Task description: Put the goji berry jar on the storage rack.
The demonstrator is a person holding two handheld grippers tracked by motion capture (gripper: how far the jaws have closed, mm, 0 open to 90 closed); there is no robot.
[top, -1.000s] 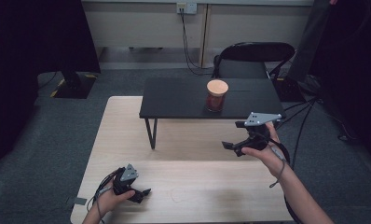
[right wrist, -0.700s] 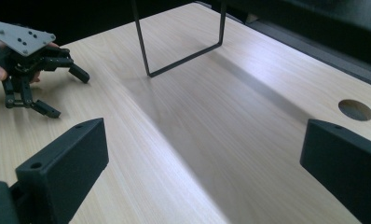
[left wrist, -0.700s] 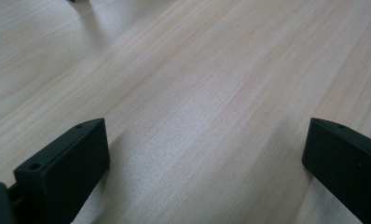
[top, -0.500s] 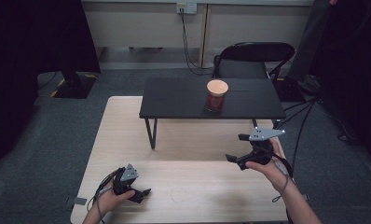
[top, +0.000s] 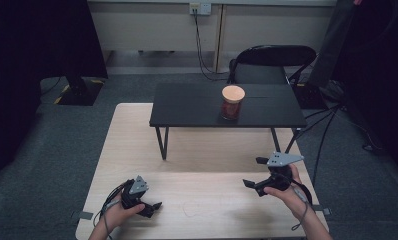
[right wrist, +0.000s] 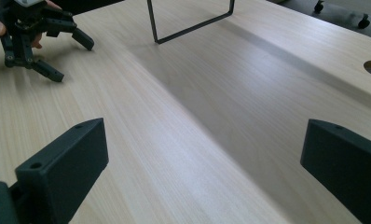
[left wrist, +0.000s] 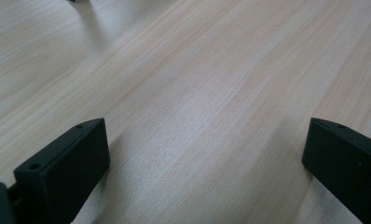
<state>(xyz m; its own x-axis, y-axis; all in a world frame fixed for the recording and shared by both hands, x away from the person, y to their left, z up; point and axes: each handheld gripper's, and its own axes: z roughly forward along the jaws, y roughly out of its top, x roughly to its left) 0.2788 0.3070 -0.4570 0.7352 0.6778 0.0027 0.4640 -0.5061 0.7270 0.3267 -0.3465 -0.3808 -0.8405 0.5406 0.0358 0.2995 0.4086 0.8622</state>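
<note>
Two grippers held low over a light wooden table (top: 137,135), both with jaws spread wide and nothing between them. Left gripper (top: 152,205) at about seven o'clock in the high view, gripped by the left hand (top: 118,215) near the table's near edge, jaws pointing toward three o'clock, close above the wood; bare pale grain between its jaws in the left gripper view (left wrist: 204,154). Right gripper (top: 252,172) at about five o'clock, held in the right hand (top: 282,192), grey three-cornered plate on top, jaws aimed toward nine o'clock across the table, lifted a little clear of the surface. Same spread seen in the right gripper view (right wrist: 204,158), with open tabletop between the jaws and the left gripper far off at ten o'clock (right wrist: 65,51), also agape. Small black side table (top: 197,107) standing on the far half of the wooden table, toward twelve o'clock, one thin wire leg visible in the right gripper view (right wrist: 188,28). Glass jar with a wooden lid (top: 232,102) upright on that black top, dark red contents inside, well apart from both grippers and nearer the right one. Black folding chair (top: 272,60) behind it on the grey carpet.
</note>
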